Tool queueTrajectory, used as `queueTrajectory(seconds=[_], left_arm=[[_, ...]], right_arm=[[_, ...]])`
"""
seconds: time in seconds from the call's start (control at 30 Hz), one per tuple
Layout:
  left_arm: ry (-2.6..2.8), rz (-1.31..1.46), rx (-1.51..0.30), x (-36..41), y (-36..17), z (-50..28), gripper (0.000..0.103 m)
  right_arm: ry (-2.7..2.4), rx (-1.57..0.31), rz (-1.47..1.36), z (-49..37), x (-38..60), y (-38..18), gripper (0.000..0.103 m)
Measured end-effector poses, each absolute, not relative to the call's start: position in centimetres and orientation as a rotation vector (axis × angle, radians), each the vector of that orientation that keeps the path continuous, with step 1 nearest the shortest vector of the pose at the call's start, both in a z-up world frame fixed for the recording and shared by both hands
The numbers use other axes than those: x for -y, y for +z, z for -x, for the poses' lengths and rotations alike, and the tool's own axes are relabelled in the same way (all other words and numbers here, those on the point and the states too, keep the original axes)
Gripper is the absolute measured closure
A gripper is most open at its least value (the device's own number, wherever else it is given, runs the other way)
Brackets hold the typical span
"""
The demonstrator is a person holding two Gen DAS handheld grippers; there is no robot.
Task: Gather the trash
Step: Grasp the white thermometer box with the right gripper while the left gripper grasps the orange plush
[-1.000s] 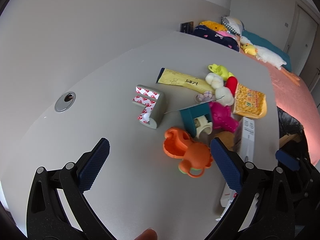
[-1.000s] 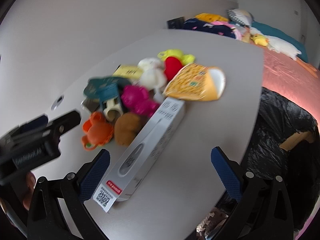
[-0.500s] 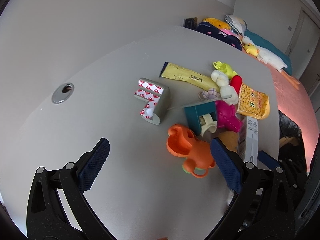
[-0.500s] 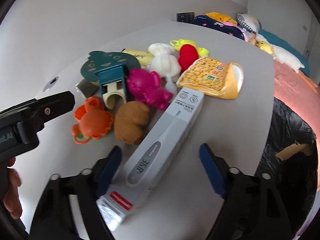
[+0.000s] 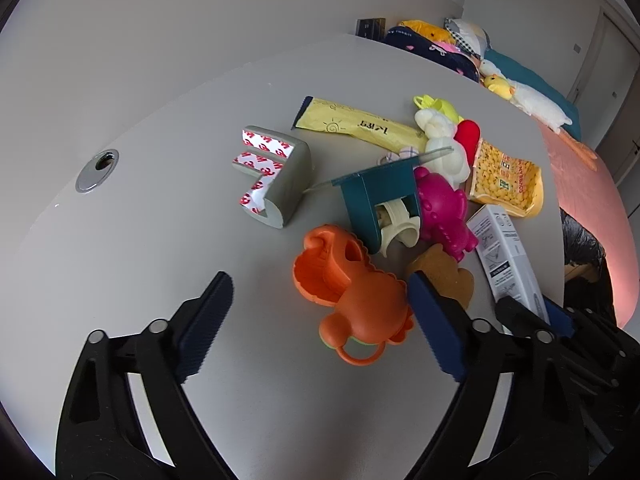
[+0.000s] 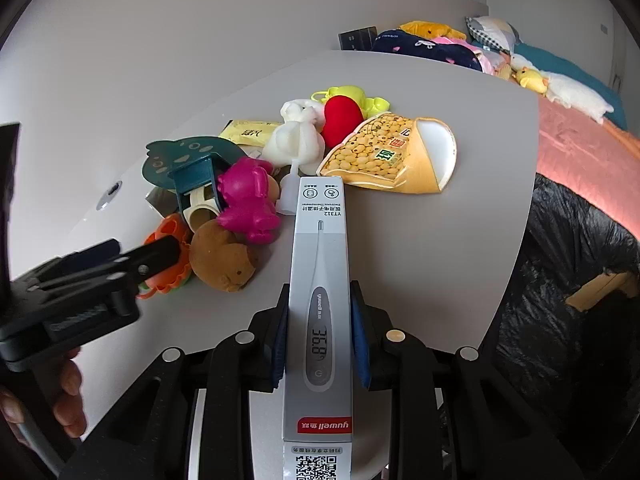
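My right gripper (image 6: 319, 340) is shut on a long white thermometer box (image 6: 319, 280), gripped near its middle; the box also shows in the left wrist view (image 5: 505, 254). A yellow bean snack bag (image 6: 394, 158) and a yellow sachet (image 5: 360, 125) lie in the pile. My left gripper (image 5: 320, 324) is open and empty, just above the table (image 5: 132, 240), with an orange toy (image 5: 352, 288) between its fingers' far ends. It also shows at the left of the right wrist view (image 6: 100, 264).
Toys lie in the pile: pink (image 6: 248, 200), brown (image 6: 220, 256), white (image 6: 296, 140), red (image 6: 342, 114), teal holder (image 6: 192, 168). A grey corner guard (image 5: 276, 176) lies left. A black trash bag (image 6: 580, 280) hangs beyond the table's right edge. A bed (image 6: 580, 140) stands behind.
My right gripper moved in over the thermometer box and shut on it. My left gripper moved forward toward the orange toy, still open.
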State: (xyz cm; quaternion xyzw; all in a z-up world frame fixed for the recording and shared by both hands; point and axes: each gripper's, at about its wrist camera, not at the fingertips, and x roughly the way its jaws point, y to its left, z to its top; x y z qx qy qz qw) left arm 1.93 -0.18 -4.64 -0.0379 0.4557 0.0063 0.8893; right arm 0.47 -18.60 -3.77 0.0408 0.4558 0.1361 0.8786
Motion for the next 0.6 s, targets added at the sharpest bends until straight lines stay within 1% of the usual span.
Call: queueTrajectory(seconds=[0.07, 0.1, 0.17, 0.2, 0.23, 0.27, 0.33, 0.5, 0.6], left_arm=[[0.015, 0.072, -0.952, 0.3, -5.0, -2.1, 0.028], [0.015, 0.075, -0.957, 0.3, -5.3, -2.2, 0.030], [0.010, 0.084, -0.969, 0.4, -5.7, -2.6, 0.041], [0.015, 0.080, -0.968, 0.4, -5.8, -2.6, 0.042], [0.022, 0.068, -0.958, 0.4, -5.8, -2.6, 0.047], [0.024, 0.062, -0.953, 0.4, -5.8, -2.5, 0.050], [0.018, 0.071, -0.941, 0.2, -5.7, -2.3, 0.066], [0.021, 0.111, -0.915, -0.5, -5.6, -1.6, 0.066], [0.037, 0.105, -0.866, -0.3, -4.6, -0.6, 0.066]], right_arm=[[0.309, -0.946, -0.107, -0.3, 18.8, -3.7, 0.075], [0.314, -0.943, -0.108, -0.3, 18.8, -3.7, 0.075], [0.325, -0.934, -0.120, -0.2, 19.0, -3.5, 0.075], [0.331, -0.929, -0.126, -0.1, 19.1, -3.4, 0.075], [0.337, -0.921, -0.133, 0.0, 19.2, -3.2, 0.075], [0.343, -0.913, -0.140, 0.2, 19.3, -3.0, 0.075], [0.349, -0.897, -0.148, 0.4, 19.6, -2.6, 0.075], [0.359, -0.881, -0.172, 0.7, 20.4, -1.9, 0.075], [0.367, -0.875, -0.179, 0.9, 20.9, -1.5, 0.075]])
